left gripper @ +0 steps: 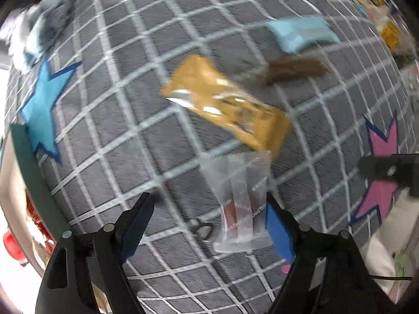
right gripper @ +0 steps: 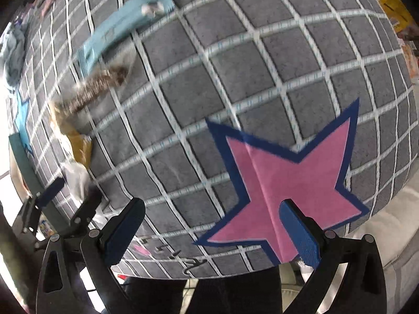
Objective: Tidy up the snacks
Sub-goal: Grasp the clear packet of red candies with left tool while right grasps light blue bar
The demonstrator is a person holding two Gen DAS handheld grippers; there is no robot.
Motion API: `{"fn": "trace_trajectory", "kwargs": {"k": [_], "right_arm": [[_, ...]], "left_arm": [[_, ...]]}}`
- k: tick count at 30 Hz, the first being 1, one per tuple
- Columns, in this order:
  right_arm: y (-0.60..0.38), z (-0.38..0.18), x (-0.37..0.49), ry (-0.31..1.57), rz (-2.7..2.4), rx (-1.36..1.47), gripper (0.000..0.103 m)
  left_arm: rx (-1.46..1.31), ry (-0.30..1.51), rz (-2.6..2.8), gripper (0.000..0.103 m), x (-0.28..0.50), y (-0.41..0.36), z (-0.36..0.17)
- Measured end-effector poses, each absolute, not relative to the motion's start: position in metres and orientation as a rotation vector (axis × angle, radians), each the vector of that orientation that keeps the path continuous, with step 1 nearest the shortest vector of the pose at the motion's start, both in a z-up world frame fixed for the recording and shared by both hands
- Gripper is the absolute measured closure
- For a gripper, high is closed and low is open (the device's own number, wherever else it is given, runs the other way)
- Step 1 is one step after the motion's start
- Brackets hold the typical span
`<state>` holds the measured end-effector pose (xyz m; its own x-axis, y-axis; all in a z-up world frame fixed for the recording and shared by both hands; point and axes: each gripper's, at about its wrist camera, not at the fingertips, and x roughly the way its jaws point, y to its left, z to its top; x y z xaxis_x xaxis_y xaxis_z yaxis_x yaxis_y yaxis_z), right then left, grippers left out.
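Observation:
Several snacks lie on a grey grid mat [left gripper: 110, 120]. In the left wrist view a clear packet with red sticks [left gripper: 242, 204] lies between my open left gripper's [left gripper: 209, 209] fingers, close to the right finger [left gripper: 279, 230]. Beyond it lie an orange packet [left gripper: 227, 102], a brown bar [left gripper: 296, 69] and a light blue packet [left gripper: 301, 35]. My right gripper [right gripper: 212, 214] is open and empty above a pink star [right gripper: 285, 175]. The right wrist view shows the light blue packet [right gripper: 115, 31], brown bar [right gripper: 97, 89], orange packet [right gripper: 76, 141] and left gripper [right gripper: 68, 198] at far left.
A blue star [left gripper: 42, 107] marks the mat's left side. A grey-blue cloth [left gripper: 44, 28] lies at the far left corner. More packets [left gripper: 387, 26] sit beyond the mat's far right edge. The mat's near edge [right gripper: 235, 269] ends just under my right gripper.

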<state>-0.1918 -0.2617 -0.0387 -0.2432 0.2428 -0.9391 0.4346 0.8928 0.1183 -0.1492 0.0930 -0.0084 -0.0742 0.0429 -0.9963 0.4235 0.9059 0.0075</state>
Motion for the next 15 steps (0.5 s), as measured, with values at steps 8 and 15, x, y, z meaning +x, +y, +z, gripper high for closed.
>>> {"fn": "trace_trajectory", "kwargs": {"k": [8, 15], "right_arm": [[-0.299, -0.031, -0.127, 1.662, -0.282, 0.653, 0.0], [-0.331, -0.038, -0.088, 1.567, -0.429, 0.706, 0.0]], "left_arm": [[0.276, 1.653, -0.234, 0.01, -0.128, 0.112, -0.015], [0.239, 1.677, -0.198, 0.001, -0.119, 0.114, -0.015]]}}
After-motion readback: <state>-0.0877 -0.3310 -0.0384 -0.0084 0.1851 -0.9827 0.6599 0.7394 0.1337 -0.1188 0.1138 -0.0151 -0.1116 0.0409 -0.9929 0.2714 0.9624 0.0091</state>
